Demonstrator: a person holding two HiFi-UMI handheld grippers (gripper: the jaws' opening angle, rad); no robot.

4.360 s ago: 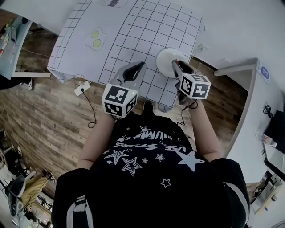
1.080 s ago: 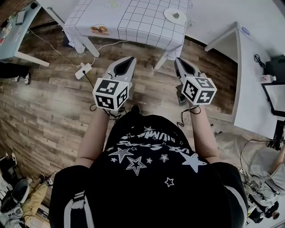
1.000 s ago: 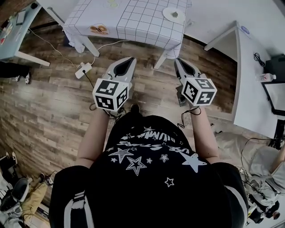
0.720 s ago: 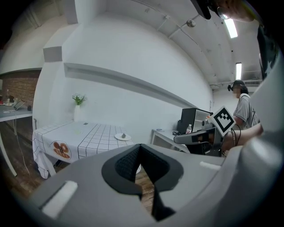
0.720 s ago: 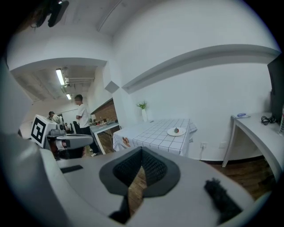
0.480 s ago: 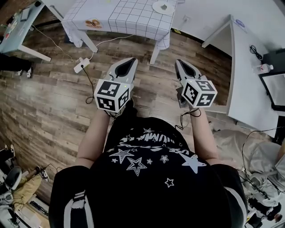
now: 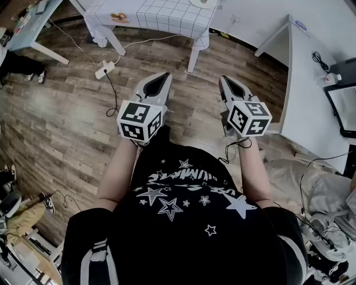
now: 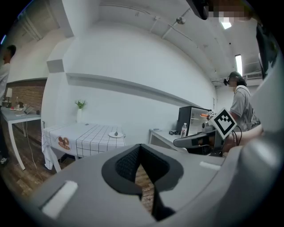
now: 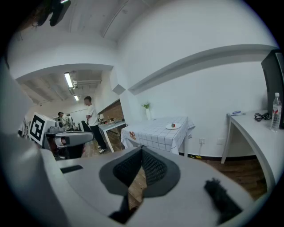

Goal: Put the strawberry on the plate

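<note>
Head view: shows left gripper (image 7: 165, 74) and right gripper (image 7: 224, 79) over brown wood-plank floor (image 7: 67, 111), well short of the table (image 7: 193, 55). Places both farther back than seconds ago, when held right over its cloth (image 7: 172, 11). Leaves the table as a strip at the top edge, white cloth ruled in a dark square grid. Notes boxy marker cubes (image 7: 139, 121), black on white.

Left gripper view: shows grey moulded jaws together, ribbed black pads (image 8: 128, 165) meeting at a point, nothing between. Finds a round white plate (image 8: 116, 135) far off on the cloth.

Right gripper view: shows jaws likewise closed and empty. Finds the strawberry (image 9: 173, 125), small and red, on the plate, well apart from both grippers.
</note>
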